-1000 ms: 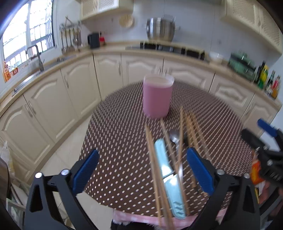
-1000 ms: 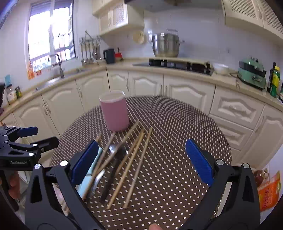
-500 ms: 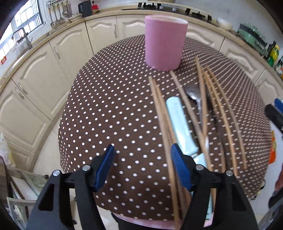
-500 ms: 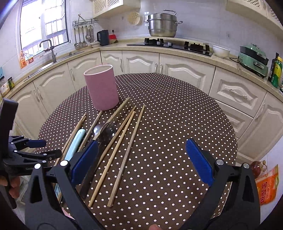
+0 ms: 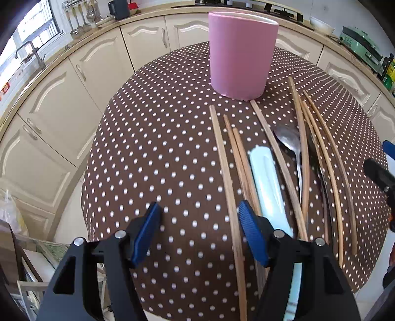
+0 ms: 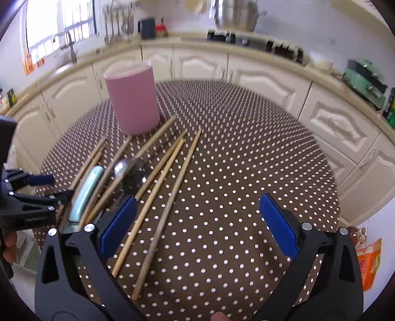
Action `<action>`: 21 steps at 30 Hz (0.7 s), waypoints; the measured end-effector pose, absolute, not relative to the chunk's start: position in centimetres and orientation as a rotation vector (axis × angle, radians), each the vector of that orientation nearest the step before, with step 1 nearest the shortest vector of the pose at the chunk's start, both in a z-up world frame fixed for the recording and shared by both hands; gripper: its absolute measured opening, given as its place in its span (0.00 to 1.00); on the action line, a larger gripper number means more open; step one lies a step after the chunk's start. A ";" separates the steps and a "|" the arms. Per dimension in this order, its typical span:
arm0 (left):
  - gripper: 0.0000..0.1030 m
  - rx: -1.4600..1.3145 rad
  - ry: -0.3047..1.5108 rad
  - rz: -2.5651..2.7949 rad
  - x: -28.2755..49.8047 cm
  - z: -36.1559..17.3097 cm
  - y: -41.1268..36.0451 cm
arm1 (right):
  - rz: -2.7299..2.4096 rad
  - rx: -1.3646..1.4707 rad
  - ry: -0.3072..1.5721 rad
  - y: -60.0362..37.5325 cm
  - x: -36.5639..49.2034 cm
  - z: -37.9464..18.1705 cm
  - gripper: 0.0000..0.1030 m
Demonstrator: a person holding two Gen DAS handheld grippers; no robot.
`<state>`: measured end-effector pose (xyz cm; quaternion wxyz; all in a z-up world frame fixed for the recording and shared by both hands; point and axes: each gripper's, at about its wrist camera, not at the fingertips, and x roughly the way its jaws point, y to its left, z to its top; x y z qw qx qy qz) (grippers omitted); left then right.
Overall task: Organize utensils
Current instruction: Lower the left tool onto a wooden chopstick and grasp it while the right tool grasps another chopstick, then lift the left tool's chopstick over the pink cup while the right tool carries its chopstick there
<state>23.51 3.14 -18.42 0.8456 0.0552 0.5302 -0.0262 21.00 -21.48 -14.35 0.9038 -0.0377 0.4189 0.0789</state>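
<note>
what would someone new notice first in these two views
The tall pink cylindrical holder stands upright at the far side of the round table with the brown, white-dotted cloth. In front of it lies a loose row of wooden chopsticks, with a pale blue flat case and a shiny metal spoon among them. Both blue-padded grippers, left gripper and right gripper, hang open over the near ends.

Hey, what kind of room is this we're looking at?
A home kitchen, most likely: cream panelled cabinets run under a long countertop, a large steel stockpot sits on the black stove, and a sink tap stands below the window.
</note>
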 end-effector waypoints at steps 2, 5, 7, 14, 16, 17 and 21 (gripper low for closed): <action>0.63 0.124 1.125 -0.061 24.5 -18.4 2.9 | 0.183 -0.069 0.941 -21.6 22.8 -14.8 0.94; 0.56 0.122 1.141 -0.084 25.8 -18.2 2.5 | 0.201 -0.061 1.021 -21.6 24.8 -15.4 0.90; 0.49 0.125 1.147 -0.100 26.4 -18.1 2.2 | 0.232 -0.050 1.078 -21.5 25.8 -15.8 0.81; 0.20 0.105 1.157 -0.116 27.5 -17.8 2.3 | 0.262 -0.110 1.220 -20.1 28.3 -17.2 0.45; 0.08 0.081 1.166 -0.122 28.0 -17.6 2.7 | 0.260 -0.131 1.238 -19.9 28.9 -17.2 0.33; 0.06 0.050 1.173 -0.129 28.1 -17.5 3.0 | 0.268 -0.122 1.247 -20.0 29.3 -17.2 0.22; 0.05 -0.026 1.132 -0.171 28.0 -16.7 3.9 | 0.299 -0.043 1.266 -21.2 29.9 -17.2 0.09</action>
